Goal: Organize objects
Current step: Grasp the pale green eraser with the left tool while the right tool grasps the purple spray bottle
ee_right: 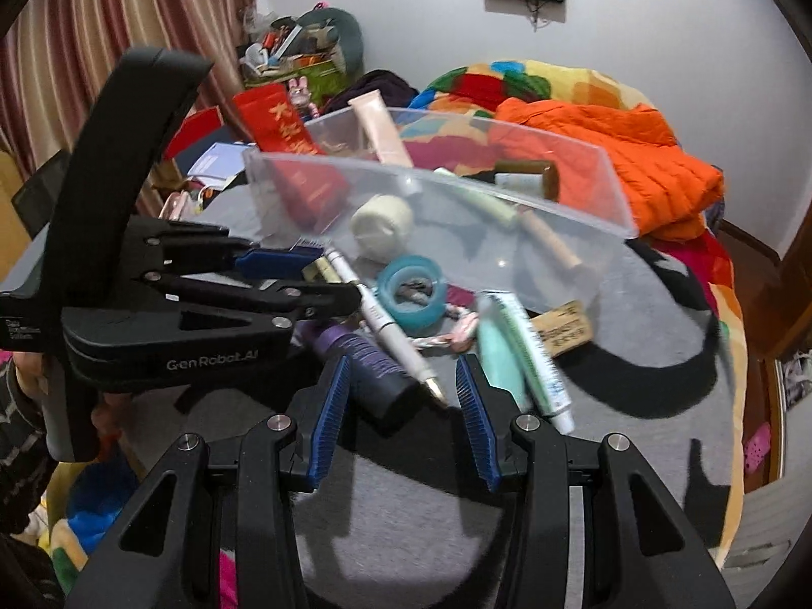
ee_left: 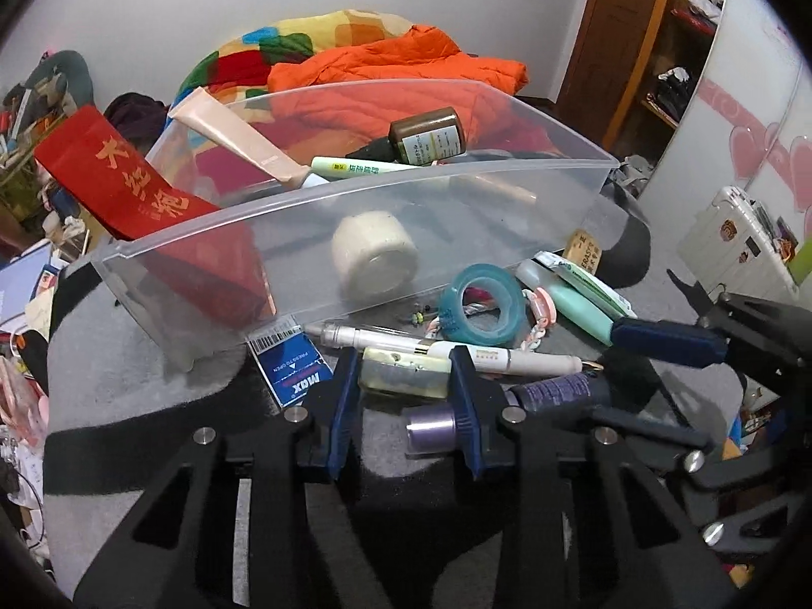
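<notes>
My left gripper [ee_left: 404, 396] is shut on a pale yellow block [ee_left: 403, 378] lying on the grey cloth, just in front of a clear plastic bin [ee_left: 355, 188]. The bin holds a red packet [ee_left: 127, 177], a white tape roll [ee_left: 375, 254], a peach tube and a brown bottle. My right gripper [ee_right: 403, 401] is open, its jaws on either side of the end of a dark purple tube [ee_right: 365, 360] and the tip of a white pen [ee_right: 391, 335], without pressing on them. In the right wrist view the left gripper [ee_right: 330, 279] reaches in from the left.
Loose on the cloth lie a teal tape roll [ee_left: 482, 309], a mint tube [ee_left: 578, 309], a white-green tube [ee_right: 533, 355], a blue staple box [ee_left: 292, 370] and a wooden tag [ee_right: 563, 327]. An orange quilt [ee_right: 609, 152] is piled behind the bin. A person's hand holds the left gripper.
</notes>
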The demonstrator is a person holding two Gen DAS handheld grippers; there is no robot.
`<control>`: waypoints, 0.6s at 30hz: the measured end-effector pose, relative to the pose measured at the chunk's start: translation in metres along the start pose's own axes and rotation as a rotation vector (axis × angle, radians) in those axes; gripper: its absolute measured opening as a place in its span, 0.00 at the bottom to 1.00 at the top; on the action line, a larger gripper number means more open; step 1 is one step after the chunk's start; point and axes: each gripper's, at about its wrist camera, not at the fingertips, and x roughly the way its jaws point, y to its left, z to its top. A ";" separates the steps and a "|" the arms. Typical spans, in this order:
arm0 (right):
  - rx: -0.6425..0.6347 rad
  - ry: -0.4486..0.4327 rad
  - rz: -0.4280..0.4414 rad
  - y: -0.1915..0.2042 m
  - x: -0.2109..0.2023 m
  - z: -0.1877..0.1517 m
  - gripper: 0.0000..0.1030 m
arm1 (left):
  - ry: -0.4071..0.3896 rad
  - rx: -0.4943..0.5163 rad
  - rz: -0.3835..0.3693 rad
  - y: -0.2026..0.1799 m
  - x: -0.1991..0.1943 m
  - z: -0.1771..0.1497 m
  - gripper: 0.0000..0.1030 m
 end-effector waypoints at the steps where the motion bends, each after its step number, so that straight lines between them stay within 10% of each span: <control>1: -0.003 0.006 0.011 0.001 0.002 0.000 0.39 | -0.002 -0.003 -0.003 0.001 -0.001 0.000 0.34; 18: -0.098 0.061 0.093 0.031 0.013 -0.005 0.37 | -0.063 -0.131 0.015 0.041 -0.061 -0.041 0.34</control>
